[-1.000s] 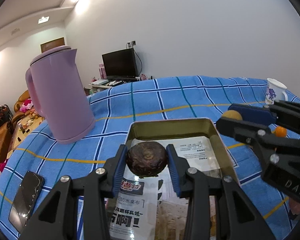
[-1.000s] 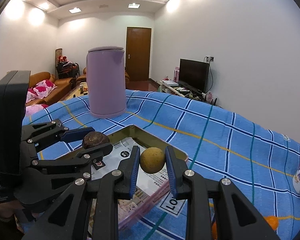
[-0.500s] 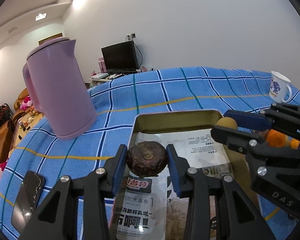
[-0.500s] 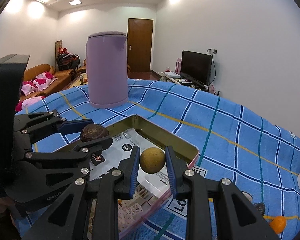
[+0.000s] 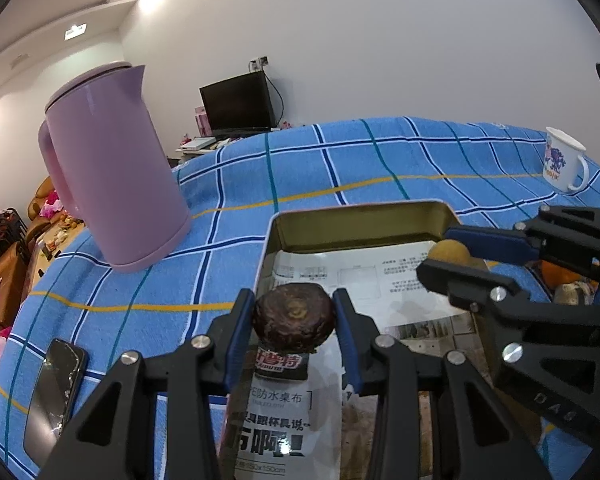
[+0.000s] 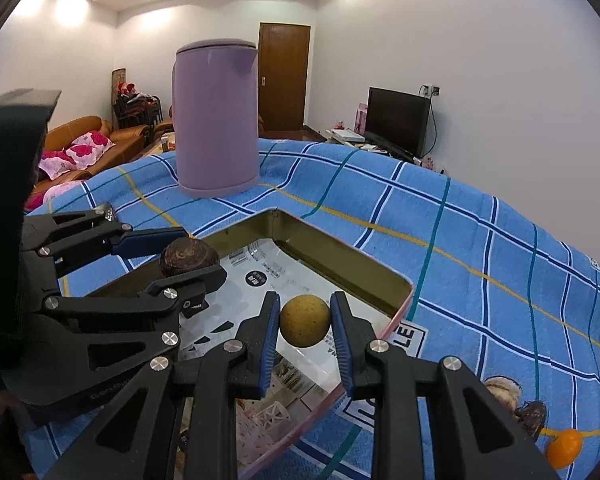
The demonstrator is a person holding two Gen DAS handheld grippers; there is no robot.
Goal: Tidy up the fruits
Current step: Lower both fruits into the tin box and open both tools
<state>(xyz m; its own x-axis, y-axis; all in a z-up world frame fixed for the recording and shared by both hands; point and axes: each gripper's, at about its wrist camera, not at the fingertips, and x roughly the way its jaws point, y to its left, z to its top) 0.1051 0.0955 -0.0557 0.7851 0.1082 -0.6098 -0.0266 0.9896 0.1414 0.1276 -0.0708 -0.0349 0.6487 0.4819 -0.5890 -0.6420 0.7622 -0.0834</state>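
A dark brown, wrinkled fruit sits clamped between the blue pads of the left gripper, held in the air above the near part of a metal tray. A round yellow-brown fruit is pinched the same way in the right gripper, also above the tray, toward its right side. Both grippers are clenched on their fruit, with the pads pressing each side.

The tray is shallow and rectangular with a gold-coloured inner wall, and printed paper covers its floor. In the right wrist view the left gripper reaches in from the left with the dark fruit over the tray's left part; in the left wrist view the right gripper comes in from the right with the yellow fruit near the tray's far right corner.

The tray rests on a blue checked tablecloth. To the right of the tray, on the cloth, lie a small orange fruit, a dark fruit just beside it, and a pale brown one close by. A lilac kettle stands upright on the cloth beyond the tray's left corner. A white mug with a purple print stands far off to the right. A phone lies flat on the cloth at the near left.
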